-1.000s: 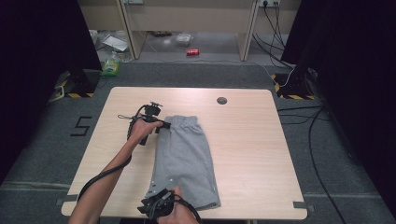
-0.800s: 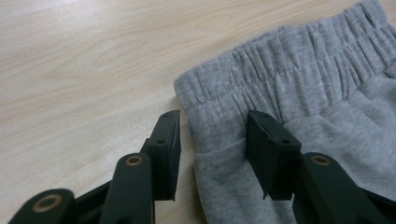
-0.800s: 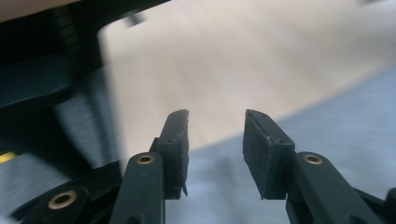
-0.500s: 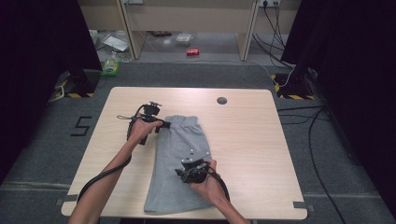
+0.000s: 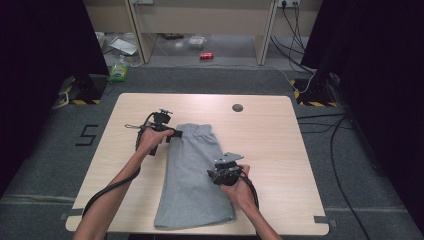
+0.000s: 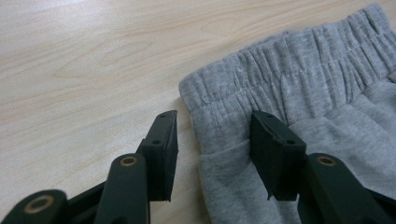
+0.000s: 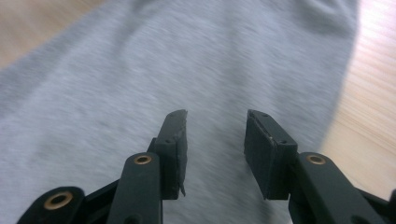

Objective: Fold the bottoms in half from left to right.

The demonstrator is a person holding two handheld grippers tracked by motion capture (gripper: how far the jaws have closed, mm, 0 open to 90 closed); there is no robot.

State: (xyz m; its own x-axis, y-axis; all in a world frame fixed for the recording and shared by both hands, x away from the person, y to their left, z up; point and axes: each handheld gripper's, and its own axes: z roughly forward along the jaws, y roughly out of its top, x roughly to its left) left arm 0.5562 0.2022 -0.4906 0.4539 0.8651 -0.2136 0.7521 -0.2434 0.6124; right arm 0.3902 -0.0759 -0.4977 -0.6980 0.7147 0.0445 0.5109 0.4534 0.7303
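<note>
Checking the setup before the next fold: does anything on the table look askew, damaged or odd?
Little stands out. The grey shorts lie flat but slightly slanted on the table, with the hem end reaching the near edge. In the right gripper view, the left pad of the tongs has a chipped, ragged edge.

The grey shorts (image 5: 192, 175), of soft fleece with a gathered elastic waistband (image 6: 289, 65), lie folded lengthwise into a long narrow strip on the light wooden worktop (image 5: 280, 145), waistband at the far end, hems toward its near edge.
</note>
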